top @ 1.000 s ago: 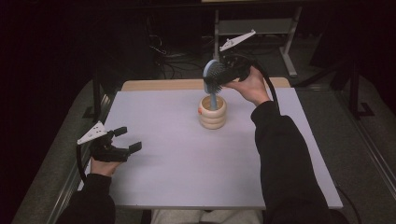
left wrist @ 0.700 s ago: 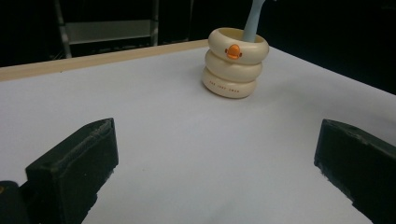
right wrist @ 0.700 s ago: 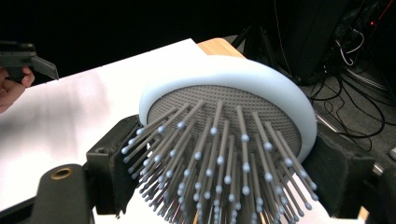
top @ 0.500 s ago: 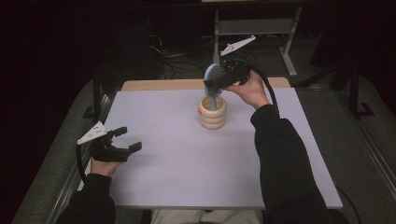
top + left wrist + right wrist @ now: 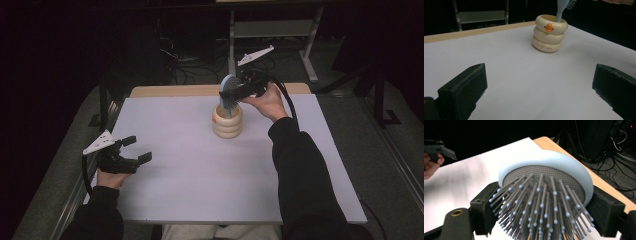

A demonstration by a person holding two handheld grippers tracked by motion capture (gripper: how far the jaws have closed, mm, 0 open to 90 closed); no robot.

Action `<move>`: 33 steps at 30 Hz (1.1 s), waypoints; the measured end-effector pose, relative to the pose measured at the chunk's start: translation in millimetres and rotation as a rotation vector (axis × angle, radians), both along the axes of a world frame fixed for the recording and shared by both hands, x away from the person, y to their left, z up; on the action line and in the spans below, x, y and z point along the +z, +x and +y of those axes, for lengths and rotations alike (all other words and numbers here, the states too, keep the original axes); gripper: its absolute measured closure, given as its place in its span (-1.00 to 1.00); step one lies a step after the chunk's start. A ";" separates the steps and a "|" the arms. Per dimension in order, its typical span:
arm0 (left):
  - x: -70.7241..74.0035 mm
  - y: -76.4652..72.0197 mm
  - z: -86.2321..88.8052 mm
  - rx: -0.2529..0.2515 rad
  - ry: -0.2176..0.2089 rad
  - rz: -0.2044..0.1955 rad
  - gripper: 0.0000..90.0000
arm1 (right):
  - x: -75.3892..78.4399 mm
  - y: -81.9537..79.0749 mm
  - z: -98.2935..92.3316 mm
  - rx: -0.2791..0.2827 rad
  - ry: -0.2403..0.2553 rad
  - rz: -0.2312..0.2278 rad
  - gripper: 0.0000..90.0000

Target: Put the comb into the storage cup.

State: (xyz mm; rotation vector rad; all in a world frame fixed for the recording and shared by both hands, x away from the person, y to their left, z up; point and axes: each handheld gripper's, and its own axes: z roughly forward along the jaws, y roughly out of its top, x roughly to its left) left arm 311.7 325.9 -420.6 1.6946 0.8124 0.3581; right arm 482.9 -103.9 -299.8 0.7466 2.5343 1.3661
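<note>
Right gripper point(image 5: 239, 93) jaws clamp the light, rigid hairbrush point(image 5: 544, 192) by its padded head — handle down in the duck cup point(image 5: 227, 120), far centre of worktop point(image 5: 200, 190). Left gripper point(image 5: 136, 150) jaws open, empty.

Dark room, metal shelf frame point(image 5: 272, 30), floor cables point(image 5: 200, 62)

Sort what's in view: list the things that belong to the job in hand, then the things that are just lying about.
In the job:
- light blue hairbrush, clamped by its head in the right gripper
- cream duck-faced holder, with the brush handle going into it

Just there:
- left gripper, open, holding nothing, above the table's near left
- white table top
- metal stand and cables behind the table
</note>
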 end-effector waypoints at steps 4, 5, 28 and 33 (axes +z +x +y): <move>0.0 0.0 -0.1 0.000 0.000 0.001 -1.00 | -8.7 -0.3 -2.1 -0.006 -0.016 0.009 -0.57; -0.1 0.0 -0.1 -0.001 0.000 0.002 -1.00 | -10.0 -0.2 -2.6 -0.005 -0.016 0.010 -0.57; -0.2 0.0 -0.9 -0.003 0.005 0.006 -1.00 | -23.3 -4.2 -22.3 -0.049 0.096 0.015 -0.65; -0.2 0.0 -1.0 -0.003 0.005 0.006 -1.00 | -21.7 -5.0 -24.0 -0.049 0.096 0.012 -0.71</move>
